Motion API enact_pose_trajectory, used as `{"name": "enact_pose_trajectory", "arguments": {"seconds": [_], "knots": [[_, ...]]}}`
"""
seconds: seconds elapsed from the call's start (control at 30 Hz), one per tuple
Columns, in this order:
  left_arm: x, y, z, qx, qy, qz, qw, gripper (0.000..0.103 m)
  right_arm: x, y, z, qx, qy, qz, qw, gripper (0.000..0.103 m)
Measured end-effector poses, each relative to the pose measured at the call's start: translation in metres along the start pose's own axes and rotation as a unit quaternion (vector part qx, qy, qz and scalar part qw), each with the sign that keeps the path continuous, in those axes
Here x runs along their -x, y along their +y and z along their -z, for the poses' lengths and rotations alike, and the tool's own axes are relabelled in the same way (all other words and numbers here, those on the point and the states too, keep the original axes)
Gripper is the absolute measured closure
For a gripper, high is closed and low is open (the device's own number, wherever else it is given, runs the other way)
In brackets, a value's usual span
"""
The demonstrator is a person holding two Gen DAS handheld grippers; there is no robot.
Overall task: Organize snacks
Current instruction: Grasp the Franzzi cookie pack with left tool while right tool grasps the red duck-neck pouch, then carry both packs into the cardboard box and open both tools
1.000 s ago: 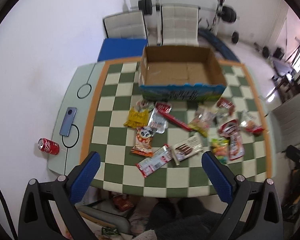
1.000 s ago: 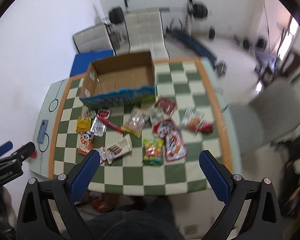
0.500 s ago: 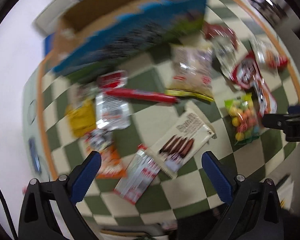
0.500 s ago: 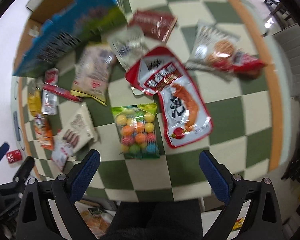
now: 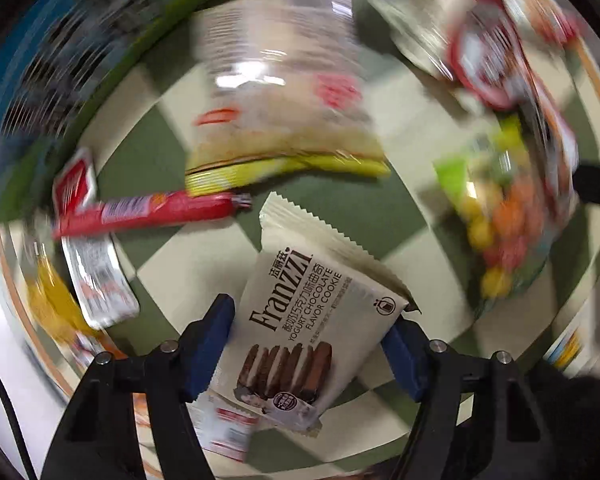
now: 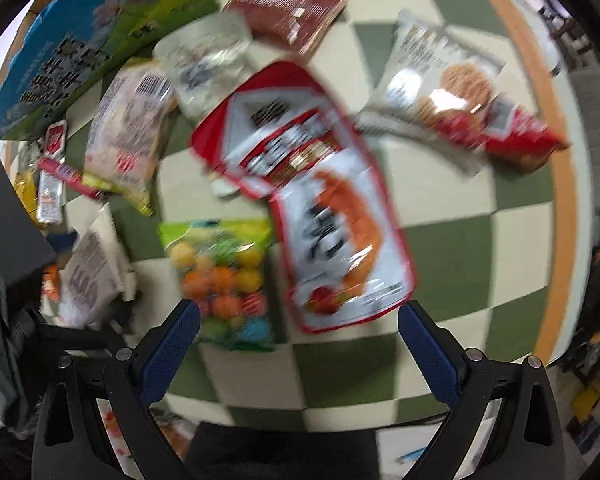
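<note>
Checkered table (image 5: pixel 204 248): cookie packet (image 5: pixel 300 320) lies diagonally, top upper-left

A green-and-cream checkered table (image 6: pixel 452 248) with an orange border carries a scatter of snacks beside a blue-and-green printed cardboard box (image 6: pixel 80 52). On it lie a white Franzzi cookie pack (image 5: pixel 308 320), a red sausage stick (image 5: pixel 148 212), a bag of coloured candy balls (image 6: pixel 224 280), a red-and-white shrimp snack bag (image 6: pixel 320 216) and a cracker bag (image 6: pixel 448 92).
</note>
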State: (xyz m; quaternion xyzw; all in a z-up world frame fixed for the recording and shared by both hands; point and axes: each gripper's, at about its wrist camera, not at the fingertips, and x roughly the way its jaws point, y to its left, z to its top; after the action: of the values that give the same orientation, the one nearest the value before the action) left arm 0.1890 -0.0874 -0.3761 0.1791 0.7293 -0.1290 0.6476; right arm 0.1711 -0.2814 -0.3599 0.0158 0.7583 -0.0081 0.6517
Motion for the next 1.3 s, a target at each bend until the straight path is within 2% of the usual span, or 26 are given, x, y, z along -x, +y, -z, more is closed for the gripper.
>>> {"name": "enact_pose_trajectory", "arguments": {"seconds": [0.03, 0.1, 0.17, 0.23, 0.33, 0.43, 0.63, 0.7, 0.77, 0.8, 0.83, 0.9, 1.03, 1.13, 1.17, 1.2, 1.3], "knots": [[0.001, 0.007, 0.0, 0.031, -0.001, 0.013, 0.9994, 0.034, 0.001, -0.003, -0.003, 0.001, -0.005, 0.006, 1.0, 0.002], [0.002, 0.023, 0.003, 0.112, 0.009, 0.041, 0.9928, 0.034, 0.002, -0.013, -0.013, 0.004, -0.012, 0.014, 1.0, 0.002], [-0.002, 0.038, 0.009, 0.192, 0.023, 0.069, 0.9787, 0.034, 0.001, -0.019, -0.024, 0.013, -0.016, 0.019, 1.0, 0.002], [-0.008, 0.047, 0.015, 0.247, 0.036, 0.09, 0.9642, 0.034, -0.003, -0.02, -0.034, 0.036, -0.017, 0.028, 0.999, 0.002], [-0.016, 0.052, 0.022, 0.284, 0.042, 0.111, 0.9515, 0.034, -0.014, -0.02, -0.047, 0.07, -0.009, 0.044, 0.996, 0.002], [-0.015, 0.055, 0.027, 0.284, 0.039, 0.103, 0.9524, 0.034, -0.027, -0.022, -0.058, 0.095, 0.007, 0.044, 0.994, 0.002], [-0.017, 0.014, 0.021, 0.245, 0.04, 0.066, 0.9664, 0.034, -0.042, -0.027, -0.069, 0.1, 0.017, 0.066, 0.993, 0.002], [-0.019, 0.004, 0.024, 0.243, 0.037, 0.061, 0.9673, 0.034, -0.041, -0.028, -0.071, 0.098, 0.016, 0.065, 0.993, 0.003], [-0.019, -0.003, 0.024, 0.246, 0.034, 0.061, 0.9668, 0.04, -0.04, -0.024, -0.069, 0.101, 0.008, 0.066, 0.993, 0.007], [-0.019, -0.006, 0.026, 0.249, 0.031, 0.058, 0.9663, 0.04, -0.039, -0.017, -0.066, 0.103, 0.004, 0.066, 0.992, 0.011], [-0.007, -0.004, 0.012, 0.249, 0.032, 0.053, 0.9665, 0.04, -0.042, -0.005, -0.065, 0.108, -0.002, 0.066, 0.992, 0.015], [-0.006, -0.01, 0.01, 0.252, 0.03, 0.044, 0.9661, 0.041, -0.032, 0.001, -0.059, 0.116, -0.014, 0.066, 0.991, 0.038], [-0.001, -0.022, 0.01, 0.267, 0.027, 0.038, 0.9626, 0.041, -0.017, 0.005, -0.059, 0.129, -0.026, 0.077, 0.988, 0.046], [0.007, -0.027, 0.019, 0.279, 0.021, 0.038, 0.9594, 0.041, -0.004, 0.004, -0.057, 0.128, -0.029, 0.055, 0.99, 0.055], [0.011, -0.03, 0.021, 0.282, 0.017, 0.037, 0.9587, 0.041, 0.003, 0.003, -0.057, 0.124, -0.031, 0.046, 0.991, 0.071], [0.015, -0.035, 0.023, 0.286, 0.012, 0.039, 0.9573, 0.041, 0.009, 0.005, -0.058, 0.123, -0.031, 0.04, 0.991, 0.075], [0.023, -0.044, 0.027, 0.294, 0.005, 0.047, 0.9547, 0.041, 0.024, 0.006, -0.059, 0.123, -0.024, 0.016, 0.992, 0.078]]}}
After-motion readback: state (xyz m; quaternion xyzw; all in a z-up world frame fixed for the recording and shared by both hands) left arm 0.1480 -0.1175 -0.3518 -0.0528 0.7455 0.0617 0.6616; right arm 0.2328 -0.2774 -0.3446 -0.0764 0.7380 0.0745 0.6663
